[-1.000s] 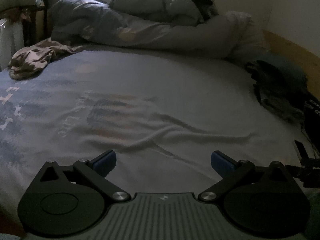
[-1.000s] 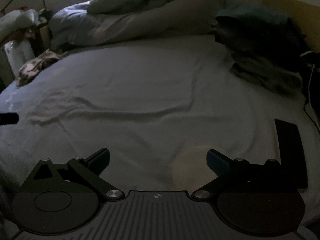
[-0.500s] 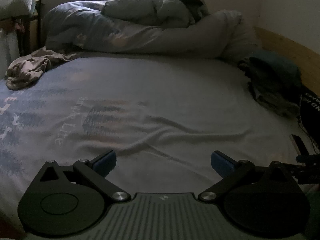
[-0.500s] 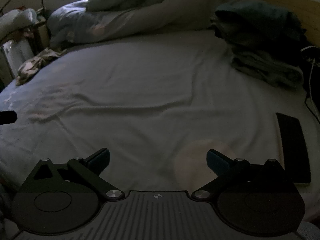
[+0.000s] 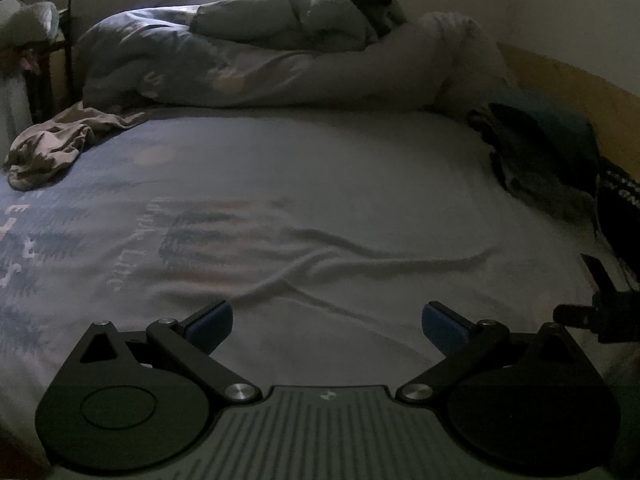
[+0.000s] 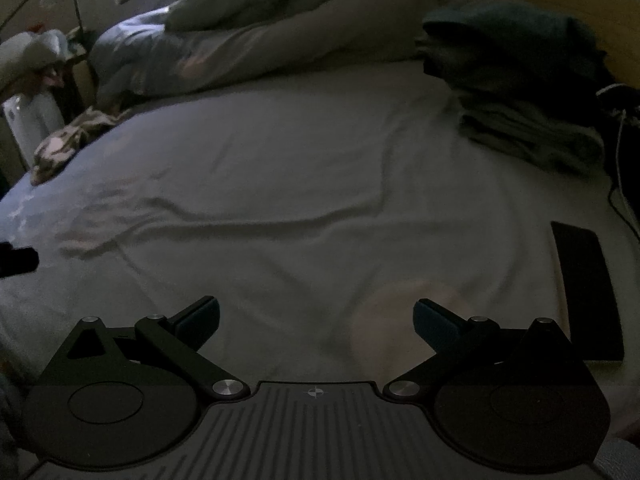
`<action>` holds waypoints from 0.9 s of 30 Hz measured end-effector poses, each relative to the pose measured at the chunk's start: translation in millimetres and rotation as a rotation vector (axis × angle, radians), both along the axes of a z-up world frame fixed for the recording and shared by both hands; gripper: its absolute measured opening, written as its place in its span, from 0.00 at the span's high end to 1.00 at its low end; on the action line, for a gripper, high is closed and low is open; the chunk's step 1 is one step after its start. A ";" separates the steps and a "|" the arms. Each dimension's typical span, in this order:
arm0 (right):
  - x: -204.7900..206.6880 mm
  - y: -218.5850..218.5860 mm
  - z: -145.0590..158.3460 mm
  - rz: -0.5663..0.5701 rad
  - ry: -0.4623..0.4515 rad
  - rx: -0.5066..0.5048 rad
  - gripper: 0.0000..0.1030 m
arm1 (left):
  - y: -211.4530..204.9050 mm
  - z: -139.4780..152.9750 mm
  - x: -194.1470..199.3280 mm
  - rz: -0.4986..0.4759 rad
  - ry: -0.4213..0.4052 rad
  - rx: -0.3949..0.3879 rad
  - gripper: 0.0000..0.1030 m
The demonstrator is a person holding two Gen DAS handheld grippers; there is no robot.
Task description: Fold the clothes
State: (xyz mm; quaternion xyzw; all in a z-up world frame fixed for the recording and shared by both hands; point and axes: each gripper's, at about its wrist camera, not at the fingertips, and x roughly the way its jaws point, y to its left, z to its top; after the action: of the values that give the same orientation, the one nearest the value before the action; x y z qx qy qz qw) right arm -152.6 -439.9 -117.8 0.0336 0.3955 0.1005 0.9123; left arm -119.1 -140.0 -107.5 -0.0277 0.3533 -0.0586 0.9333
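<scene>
A crumpled beige patterned garment [image 5: 56, 144] lies at the far left edge of the bed; it shows small in the right wrist view as well, the garment [image 6: 68, 140]. A heap of dark and grey clothes [image 5: 536, 152] sits at the right side by the headboard, nearer in the right wrist view, the heap [image 6: 516, 92]. My left gripper [image 5: 326, 324] hovers open over the printed bedsheet [image 5: 280, 184], holding nothing. My right gripper [image 6: 316, 320] is open too, over the plain part of the sheet [image 6: 320, 184]. Both are far from the clothes.
A bunched duvet [image 5: 256, 64] runs along the far side of the bed. A flat dark phone-like slab [image 6: 586, 288] lies on the sheet at the right. A cable [image 6: 620, 160] trails by the wooden headboard [image 5: 560, 80]. The other gripper's tip [image 5: 600, 304] shows at right.
Both cameras have tilted and shifted slightly, so the duvet and clothes heap sit a little differently in view. The jaws stayed open and nothing on the bed moved.
</scene>
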 end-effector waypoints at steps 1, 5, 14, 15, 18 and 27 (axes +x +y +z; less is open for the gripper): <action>0.1 0.1 0.2 -0.001 0.000 0.001 0.00 | -1.1 0.1 -0.6 -0.003 -0.002 0.004 0.00; 0.0 -1.0 1.3 0.000 -0.008 0.001 0.00 | -6.1 0.1 -2.1 -0.018 -0.004 0.017 0.00; 1.1 -9.9 4.7 -0.025 -0.011 0.020 0.00 | -12.7 -5.6 -3.4 -0.031 0.007 0.039 0.00; 1.3 -10.4 5.1 -0.026 -0.011 0.022 0.00 | -12.4 -5.6 -3.4 -0.029 0.005 0.036 0.00; 1.5 -10.6 5.4 -0.024 -0.013 0.026 0.00 | -12.6 -5.4 -4.2 -0.027 0.000 0.042 0.00; 2.0 -9.8 5.9 -0.012 -0.015 0.022 0.00 | -15.7 -7.1 -4.2 -0.039 -0.010 0.055 0.00</action>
State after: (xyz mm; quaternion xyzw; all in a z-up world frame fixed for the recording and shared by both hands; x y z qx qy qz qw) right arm -150.6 -449.7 -112.0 0.0453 0.3873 0.0995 0.9155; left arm -123.2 -155.6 -114.6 0.0053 0.3504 -0.0670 0.9342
